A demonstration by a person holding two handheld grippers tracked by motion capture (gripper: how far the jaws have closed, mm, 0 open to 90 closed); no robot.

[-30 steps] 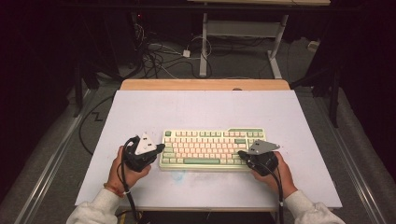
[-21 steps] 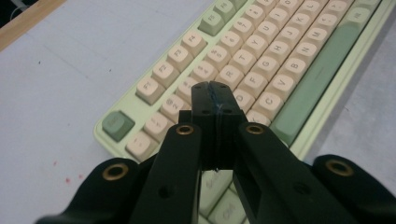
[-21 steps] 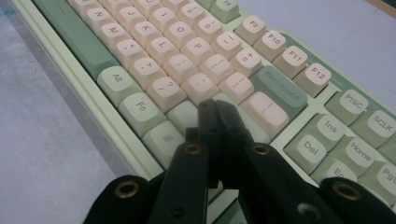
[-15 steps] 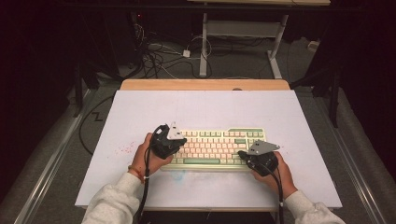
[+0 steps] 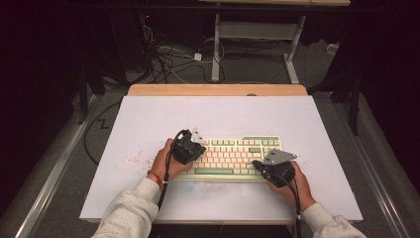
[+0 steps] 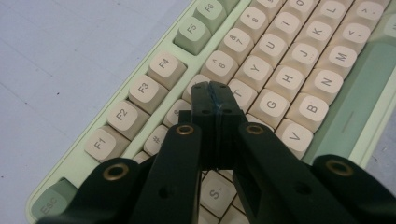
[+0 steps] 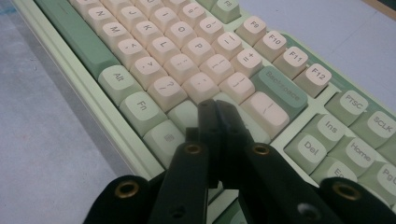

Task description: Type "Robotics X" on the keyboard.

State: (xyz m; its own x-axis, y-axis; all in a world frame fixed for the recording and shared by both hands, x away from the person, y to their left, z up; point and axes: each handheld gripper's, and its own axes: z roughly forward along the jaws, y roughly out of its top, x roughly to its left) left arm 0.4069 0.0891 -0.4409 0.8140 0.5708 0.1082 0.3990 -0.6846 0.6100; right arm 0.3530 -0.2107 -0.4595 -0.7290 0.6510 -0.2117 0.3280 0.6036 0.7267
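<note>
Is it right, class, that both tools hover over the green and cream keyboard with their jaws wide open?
Not quite. Both tools are over the keyboard, but the jaws are shut: the left tool and right tool each show their two jaws pressed together in their own gripper views.
</note>
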